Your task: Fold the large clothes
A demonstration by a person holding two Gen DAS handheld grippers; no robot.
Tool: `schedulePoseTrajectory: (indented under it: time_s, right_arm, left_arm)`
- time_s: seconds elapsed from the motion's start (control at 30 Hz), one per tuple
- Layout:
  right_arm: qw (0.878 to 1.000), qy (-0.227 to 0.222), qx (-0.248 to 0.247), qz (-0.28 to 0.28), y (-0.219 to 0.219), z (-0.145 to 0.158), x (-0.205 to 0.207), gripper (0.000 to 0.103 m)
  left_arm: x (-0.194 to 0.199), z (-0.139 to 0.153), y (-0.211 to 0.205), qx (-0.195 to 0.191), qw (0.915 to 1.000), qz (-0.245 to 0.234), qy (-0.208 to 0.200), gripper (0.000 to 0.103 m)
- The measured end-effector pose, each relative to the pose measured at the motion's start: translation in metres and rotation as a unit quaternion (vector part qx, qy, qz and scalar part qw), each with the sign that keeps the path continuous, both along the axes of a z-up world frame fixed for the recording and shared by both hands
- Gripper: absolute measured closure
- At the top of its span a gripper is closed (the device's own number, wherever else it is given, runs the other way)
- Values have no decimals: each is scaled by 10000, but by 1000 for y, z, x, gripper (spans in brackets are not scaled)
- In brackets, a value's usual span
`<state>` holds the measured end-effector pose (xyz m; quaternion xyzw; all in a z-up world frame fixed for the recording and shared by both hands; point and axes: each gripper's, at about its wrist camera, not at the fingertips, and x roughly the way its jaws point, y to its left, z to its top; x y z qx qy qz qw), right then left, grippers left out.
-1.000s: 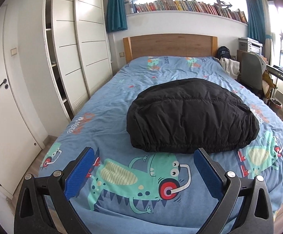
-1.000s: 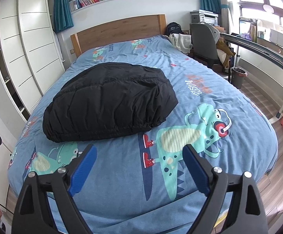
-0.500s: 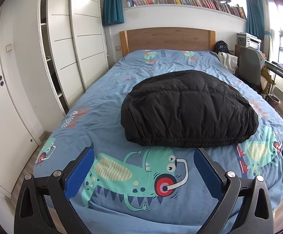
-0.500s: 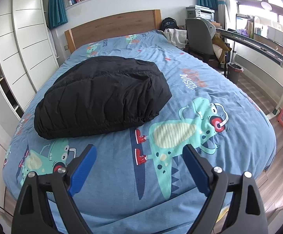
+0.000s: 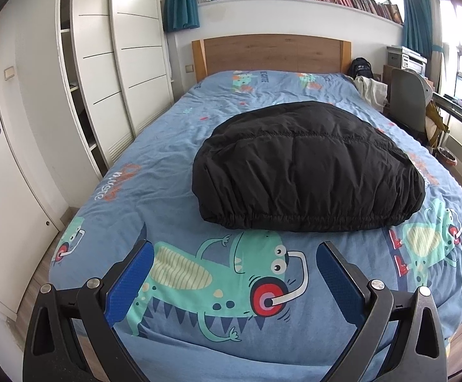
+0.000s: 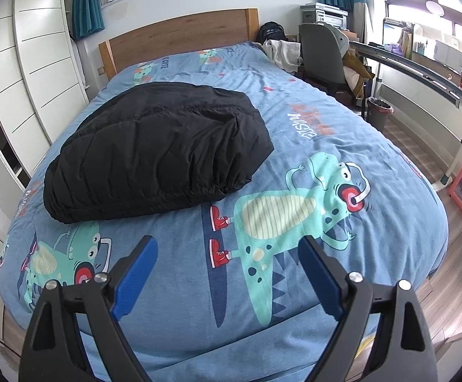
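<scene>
A black puffy jacket [image 5: 307, 168] lies folded into a rounded bundle in the middle of the bed [image 5: 154, 172], on a blue cover printed with green monsters. In the right wrist view the same jacket [image 6: 154, 149] sits left of centre. My left gripper [image 5: 234, 248] hovers above the foot of the bed, short of the jacket's gathered hem, open with nothing between its blue pads. My right gripper [image 6: 227, 242] stands open too, empty, nearer the bed's right side and apart from the jacket.
White wardrobe doors [image 5: 116, 73] and a room door [image 5: 11, 172] run along the left. A wooden headboard [image 5: 272, 54] backs the bed. A grey chair [image 6: 320, 54] with clothes, a desk [image 6: 422, 73] and a bin [image 6: 379, 111] stand to the right.
Both views have tipped downward and drawn a little back, so the jacket sits higher in frame. Both grippers stay open and empty; the jacket has not moved.
</scene>
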<state>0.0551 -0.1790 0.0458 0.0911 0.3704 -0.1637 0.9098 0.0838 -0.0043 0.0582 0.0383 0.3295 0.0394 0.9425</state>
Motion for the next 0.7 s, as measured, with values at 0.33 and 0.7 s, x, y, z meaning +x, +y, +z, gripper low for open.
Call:
schedulePoseTrajectory:
  time_s: [0.33,0.7]
  right_arm:
    - [10000,60,-9,-5,-2,-4,2,13]
    - [10000,76,-11,-4,-5,-8,2,13]
  left_arm:
    - [4,-5,2,-26,9999,1,99,2]
    - [4,-7,2,-62,9999,-25,138,2]
